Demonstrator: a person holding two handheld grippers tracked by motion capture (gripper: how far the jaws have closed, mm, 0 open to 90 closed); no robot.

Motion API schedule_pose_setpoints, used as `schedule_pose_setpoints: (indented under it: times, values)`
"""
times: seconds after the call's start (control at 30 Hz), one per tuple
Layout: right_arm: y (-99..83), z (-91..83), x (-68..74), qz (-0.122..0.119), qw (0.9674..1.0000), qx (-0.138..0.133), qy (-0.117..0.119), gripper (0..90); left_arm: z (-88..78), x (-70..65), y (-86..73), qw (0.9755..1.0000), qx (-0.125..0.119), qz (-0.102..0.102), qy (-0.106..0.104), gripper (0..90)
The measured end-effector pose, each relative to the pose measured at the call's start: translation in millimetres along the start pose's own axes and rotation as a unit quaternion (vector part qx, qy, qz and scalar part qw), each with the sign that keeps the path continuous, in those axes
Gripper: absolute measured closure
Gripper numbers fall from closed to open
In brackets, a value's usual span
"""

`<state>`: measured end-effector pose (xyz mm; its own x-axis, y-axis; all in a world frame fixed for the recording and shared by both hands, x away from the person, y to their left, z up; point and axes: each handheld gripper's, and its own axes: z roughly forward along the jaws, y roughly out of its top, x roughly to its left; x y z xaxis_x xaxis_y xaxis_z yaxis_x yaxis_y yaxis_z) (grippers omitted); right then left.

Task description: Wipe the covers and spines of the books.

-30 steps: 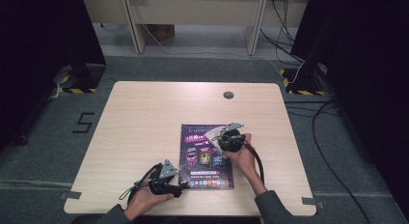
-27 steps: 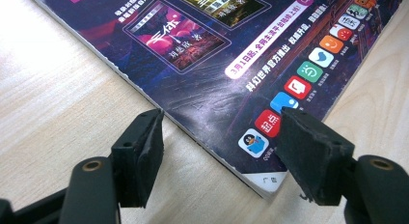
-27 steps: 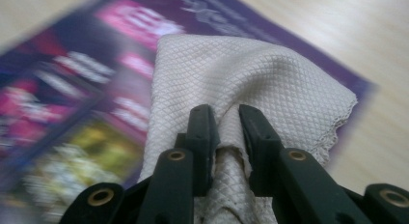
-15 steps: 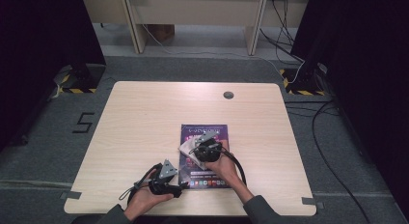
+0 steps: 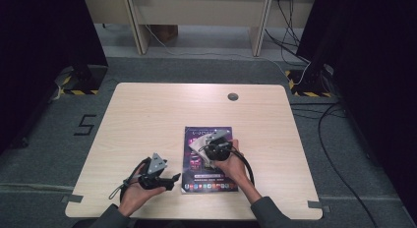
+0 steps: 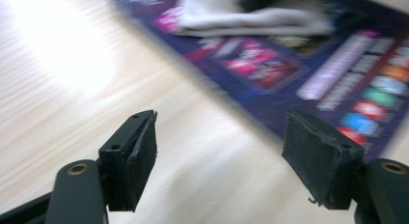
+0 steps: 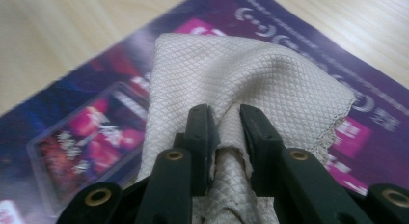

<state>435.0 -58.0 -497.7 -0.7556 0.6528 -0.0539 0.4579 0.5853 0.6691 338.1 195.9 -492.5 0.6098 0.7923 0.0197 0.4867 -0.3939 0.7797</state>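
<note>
A purple printed poster (image 5: 209, 181) lies flat on the wooden table (image 5: 147, 115), right of the middle near the front. On it rests a white woven cloth (image 5: 199, 146), bunched up. My right gripper (image 5: 205, 148) is shut on a fold of that cloth (image 7: 270, 74), its jaws (image 7: 226, 137) pinching it against the poster (image 7: 96, 132). My left gripper (image 5: 173, 182) hovers just left of the poster's lower corner. Its jaws have just been opening and now stand wide (image 6: 226, 156) with nothing between them, pointed toward the poster (image 6: 337, 74) and the cloth (image 6: 251, 16).
A round cable hole (image 5: 232, 96) sits near the table's far edge. Cables trail from both grippers over the front of the table. Beyond the table are desk legs, floor cables and dark curtains at both sides.
My right gripper has dragged the cloth leftward across the poster, then eased back slightly. My left gripper has shifted a little and lifted near the poster's left edge.
</note>
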Motion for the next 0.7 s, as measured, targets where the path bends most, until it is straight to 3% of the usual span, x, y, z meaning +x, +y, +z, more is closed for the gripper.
schedule_pose_setpoints:
  times: [0.17, 0.33, 0.5, 0.7]
  values:
    - [4.1, 1.3, 20.3, -0.026, 0.9994, 0.004, 0.021, 74.9, -3.2, 17.2, -3.0, 0.9991, 0.005, -0.027, 0.032, 26.3]
    - [3.4, 0.3, 37.2, -0.038, 0.9981, 0.001, 0.049, 74.6, -6.0, 25.4, -3.0, 0.9963, -0.016, -0.058, 0.061, 25.8]
    - [1.9, -2.3, 49.4, -0.057, 0.9967, 0.002, 0.058, 74.5, -3.3, 25.5, -4.9, 0.9967, -0.001, -0.061, 0.055, 25.3]
    - [-6.5, -9.4, 36.6, -0.039, 0.9976, 0.003, 0.058, 74.0, -2.5, 24.3, -5.4, 0.9970, 0.002, -0.058, 0.050, 25.3]
